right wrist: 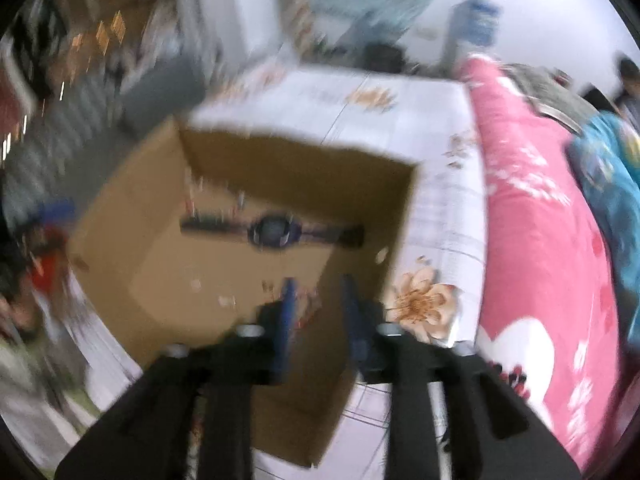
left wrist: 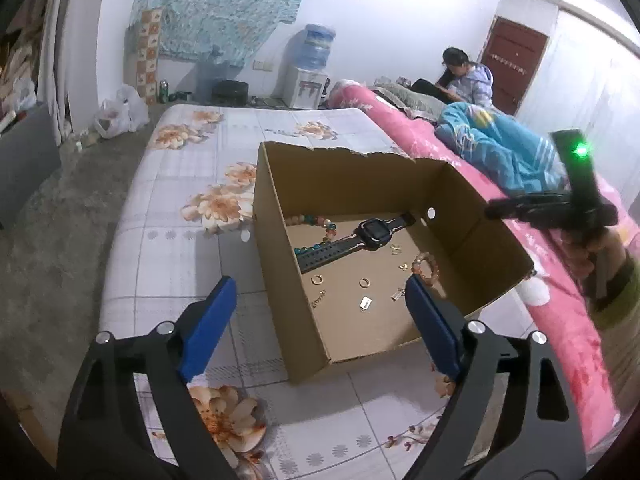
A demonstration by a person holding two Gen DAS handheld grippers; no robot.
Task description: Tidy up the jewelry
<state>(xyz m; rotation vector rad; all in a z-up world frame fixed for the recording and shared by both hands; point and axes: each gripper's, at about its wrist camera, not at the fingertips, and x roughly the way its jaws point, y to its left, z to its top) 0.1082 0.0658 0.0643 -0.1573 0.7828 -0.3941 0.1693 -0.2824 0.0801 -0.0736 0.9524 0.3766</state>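
Left wrist view. Left gripper (left wrist: 316,312): jaws wide apart, nothing between the pads; the left finger hangs over the sheet (left wrist: 176,208), the right finger over the box floor, so the jaws straddle the near-left wall of the box (left wrist: 288,280). Box: open cardboard, torn far rim, standing on the floral sheet just left of a pink quilt (left wrist: 560,320). Contents, all loose on the floor: watch (left wrist: 370,234), long axis running near-left to far-right; bead string (left wrist: 316,224) along the far-left wall; bead bracelet (left wrist: 428,266) near the right finger; rings (left wrist: 340,280), a tag (left wrist: 365,302) and small gold pieces in the middle. The jewelry lies ahead of and below the fingers. The right gripper's body shows at far right, held in a hand (left wrist: 592,252).

Right wrist view, blurred. Right gripper (right wrist: 318,304): jaws partly apart, nothing visibly between them, poised over the box's near-right corner. Watch beyond the tips, lying crosswise. Small pieces are smeared and not identifiable.

Judgement: both grippers are near; the walls limit sideways travel, so entry from above is the clear way.
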